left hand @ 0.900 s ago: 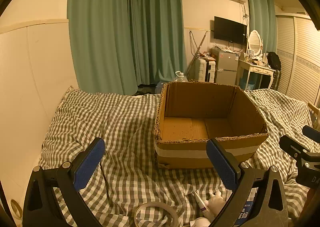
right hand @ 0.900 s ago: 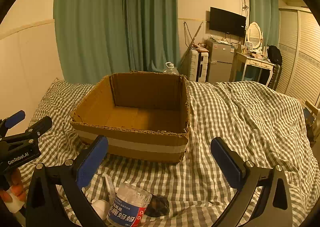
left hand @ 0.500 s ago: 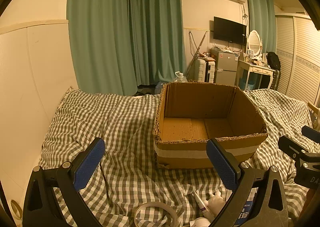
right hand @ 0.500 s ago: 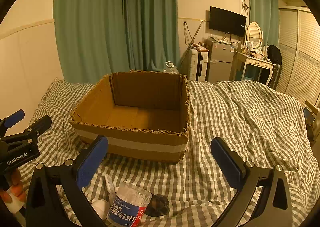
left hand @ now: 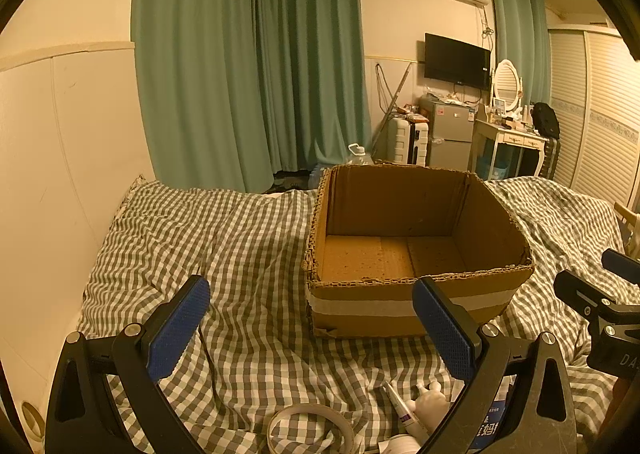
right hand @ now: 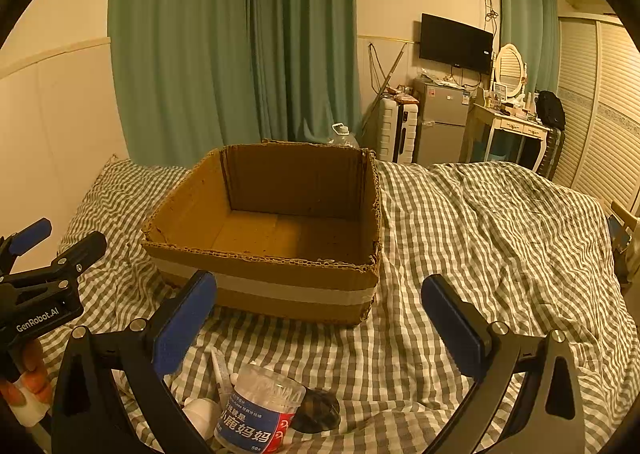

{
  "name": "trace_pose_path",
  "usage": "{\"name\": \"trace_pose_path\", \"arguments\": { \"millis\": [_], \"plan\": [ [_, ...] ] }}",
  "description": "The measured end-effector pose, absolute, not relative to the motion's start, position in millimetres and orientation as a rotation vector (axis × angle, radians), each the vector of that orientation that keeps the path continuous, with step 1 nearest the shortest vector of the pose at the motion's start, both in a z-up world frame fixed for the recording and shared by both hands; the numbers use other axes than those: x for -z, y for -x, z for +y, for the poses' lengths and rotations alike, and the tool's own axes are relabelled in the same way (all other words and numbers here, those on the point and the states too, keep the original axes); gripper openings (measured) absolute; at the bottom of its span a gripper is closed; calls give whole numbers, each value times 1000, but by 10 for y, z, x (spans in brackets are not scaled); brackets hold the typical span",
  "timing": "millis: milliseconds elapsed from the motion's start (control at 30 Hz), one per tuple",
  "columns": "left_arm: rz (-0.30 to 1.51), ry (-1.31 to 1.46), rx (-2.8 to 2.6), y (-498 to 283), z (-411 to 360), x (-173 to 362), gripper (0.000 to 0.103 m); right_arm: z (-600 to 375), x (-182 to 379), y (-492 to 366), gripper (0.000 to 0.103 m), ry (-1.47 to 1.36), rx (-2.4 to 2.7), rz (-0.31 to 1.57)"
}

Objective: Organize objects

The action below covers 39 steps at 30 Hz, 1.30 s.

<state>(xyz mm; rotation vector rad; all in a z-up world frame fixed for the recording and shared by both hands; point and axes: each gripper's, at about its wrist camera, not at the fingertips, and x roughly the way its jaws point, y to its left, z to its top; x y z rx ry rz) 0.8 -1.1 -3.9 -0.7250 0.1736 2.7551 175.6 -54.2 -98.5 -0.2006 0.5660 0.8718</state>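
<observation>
A grey-and-white checked bedspread (right hand: 480, 238) carries my open brown cardboard box (right hand: 280, 238), empty, at twelve o'clock from both tools. My left gripper (left hand: 310, 328) and right gripper (right hand: 318, 316) hang spread wide, holding nothing. At six o'clock of the right one lie a clear plastic cotton-swab jar (right hand: 260, 412) and, left of it, a white tube (right hand: 219, 368)

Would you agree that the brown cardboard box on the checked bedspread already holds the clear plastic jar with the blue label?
Not quite: the brown cardboard box on the checked bedspread is empty. The right wrist view shows the clear plastic jar with the blue label lying on the bedspread in front of it.
</observation>
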Motion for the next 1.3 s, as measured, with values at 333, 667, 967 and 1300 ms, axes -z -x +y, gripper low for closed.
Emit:
{"name": "trace_pose_path", "arguments": {
  "millis": [333,667,967,1300],
  "plan": [
    [205,693,-2676,-39,17,28,103,-546,983,-1746,103,195,-855,570],
    [220,673,-2633,-60,22,35,103,-535,983,-1736,103,179,-822,575],
    [237,651,-2595,-65,36,36,103,-528,987,-1725,103,179,-822,577],
    [263,657,-2511,-70,56,92,103,-487,1017,-1693,103,167,-772,595]
  ]
}}
